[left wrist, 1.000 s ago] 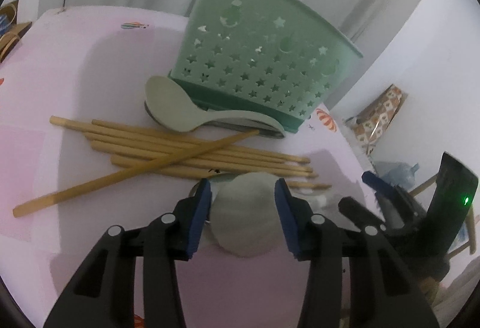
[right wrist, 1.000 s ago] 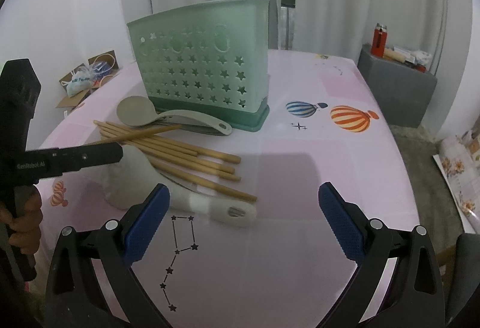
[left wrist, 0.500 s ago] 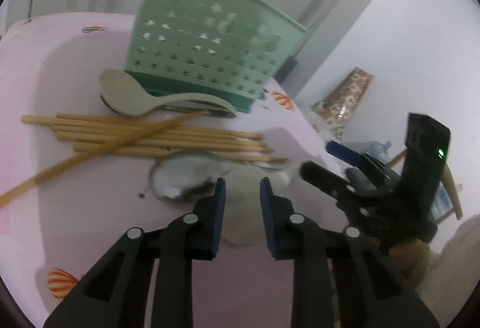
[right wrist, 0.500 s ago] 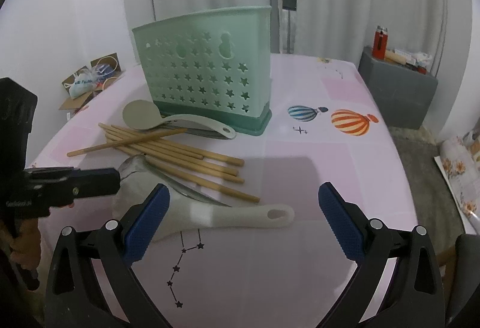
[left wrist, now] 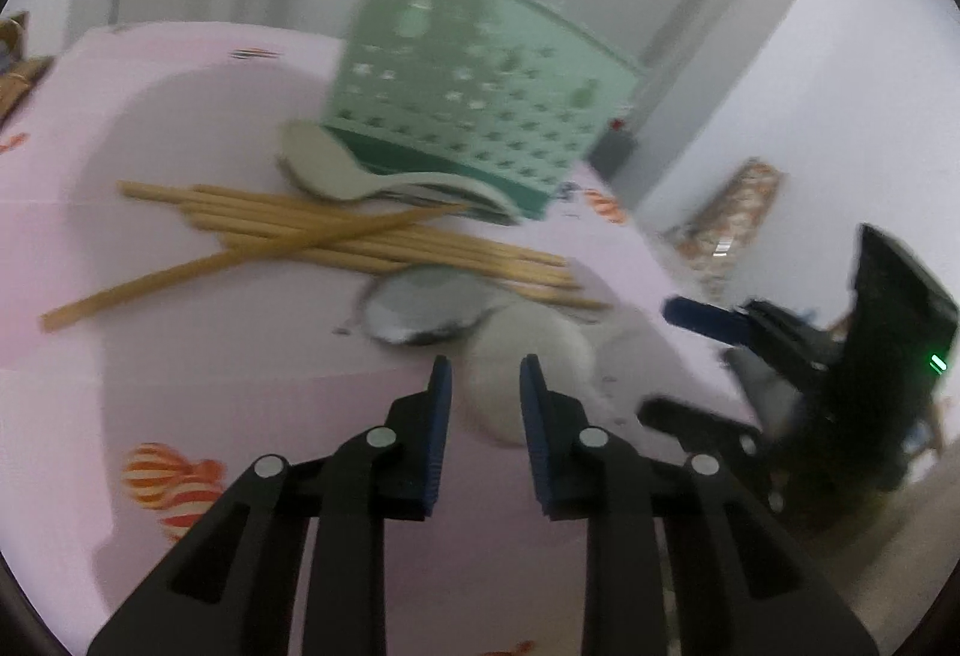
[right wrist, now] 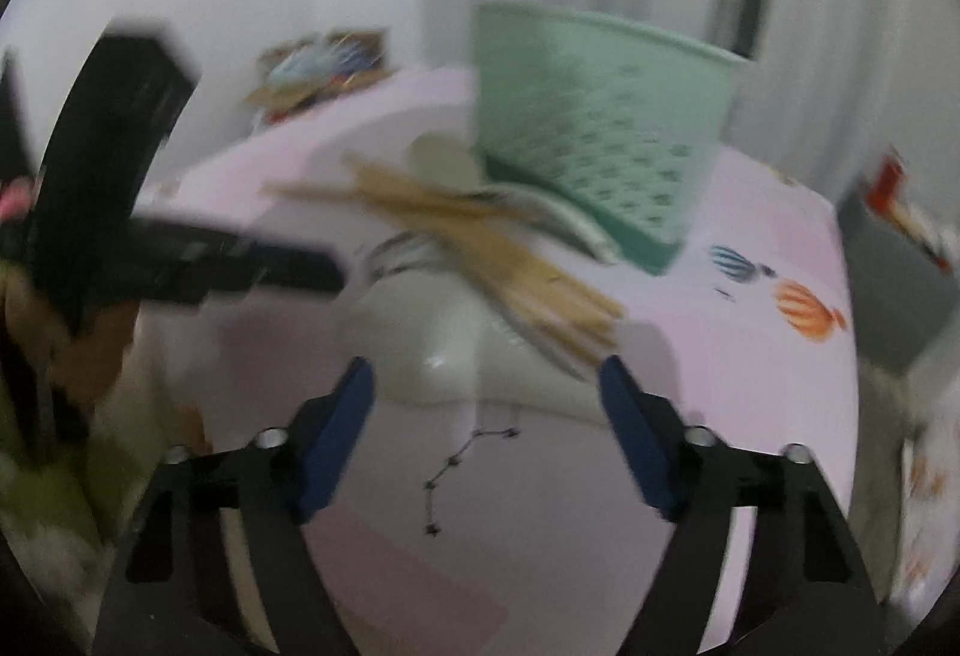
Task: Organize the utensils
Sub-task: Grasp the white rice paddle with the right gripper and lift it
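Blue-padded and black-framed, our left gripper (left wrist: 480,374) is clenching the bowl of the pale grey-white plastic rice paddle (left wrist: 516,386), low in the middle of the left wrist view; the pads look pressed to its two sides, though blur is softening the edges. We are judging this paddle as light and stiff, smooth enough to slide between pads, so a hold across the bowl or on the flatter handle is looking safest. Our right gripper (right wrist: 486,404) is standing released: its jaws have just been closing in, yet they are sitting well apart, straddling the paddle's handle at the lower centre of the right wrist view without touching it.

Just beyond the left pads, a shiny metal spoon (left wrist: 420,308) is lying touching the paddle, and past it the bundle of tan bamboo chopsticks (left wrist: 336,230) is spreading across mid-frame, one crossing the rest. A grey-beige plastic spoon (left wrist: 336,170) is resting beside the mint-green star-punched plastic utensil basket (left wrist: 480,98), upper centre, all on the pink balloon-print tablecloth (left wrist: 180,368).

Both grippers are tilting downward toward the table, the right one appearing at the right edge of the left view.
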`<state>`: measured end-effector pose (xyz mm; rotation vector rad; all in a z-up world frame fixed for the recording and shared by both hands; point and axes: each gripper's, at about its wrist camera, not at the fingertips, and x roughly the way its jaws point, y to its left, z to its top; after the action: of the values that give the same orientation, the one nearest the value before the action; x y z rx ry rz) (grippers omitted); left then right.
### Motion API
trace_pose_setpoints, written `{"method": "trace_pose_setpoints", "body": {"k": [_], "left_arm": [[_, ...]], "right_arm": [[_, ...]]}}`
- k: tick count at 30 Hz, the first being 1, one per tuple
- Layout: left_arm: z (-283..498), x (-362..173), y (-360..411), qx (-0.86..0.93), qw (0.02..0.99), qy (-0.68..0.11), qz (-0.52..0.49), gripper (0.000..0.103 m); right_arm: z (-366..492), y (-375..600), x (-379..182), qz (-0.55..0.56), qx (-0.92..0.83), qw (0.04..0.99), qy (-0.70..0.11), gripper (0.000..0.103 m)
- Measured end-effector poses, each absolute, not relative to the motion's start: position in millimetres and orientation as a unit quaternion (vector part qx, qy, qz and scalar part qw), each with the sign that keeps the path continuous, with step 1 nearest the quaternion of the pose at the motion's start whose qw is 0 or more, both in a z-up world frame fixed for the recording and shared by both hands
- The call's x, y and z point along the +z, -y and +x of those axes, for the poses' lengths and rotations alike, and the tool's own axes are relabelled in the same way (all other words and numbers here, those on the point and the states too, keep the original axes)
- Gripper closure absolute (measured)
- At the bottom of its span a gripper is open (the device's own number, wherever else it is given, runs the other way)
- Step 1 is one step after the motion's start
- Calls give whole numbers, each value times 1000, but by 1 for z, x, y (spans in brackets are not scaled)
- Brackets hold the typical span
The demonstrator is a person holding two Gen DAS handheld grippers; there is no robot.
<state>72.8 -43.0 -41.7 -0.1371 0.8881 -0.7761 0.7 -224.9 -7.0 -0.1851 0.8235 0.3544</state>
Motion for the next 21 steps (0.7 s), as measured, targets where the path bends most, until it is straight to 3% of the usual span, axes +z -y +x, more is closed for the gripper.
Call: {"method": "trace_pose_setpoints", "body": {"k": [3,11,21], "left_arm": [[74,-45,39,-348,835,-420,-70,80],[71,-49,28,-346,835,-420,-84,80],[73,-50,8,-330,841,-416,-104,80]], "right_arm": [[3,210,-14,-161,193,880,-402,49],[50,225,-14,-60,269,838,-471,48],[48,201,-23,-90,295,810,-499,45]]}}
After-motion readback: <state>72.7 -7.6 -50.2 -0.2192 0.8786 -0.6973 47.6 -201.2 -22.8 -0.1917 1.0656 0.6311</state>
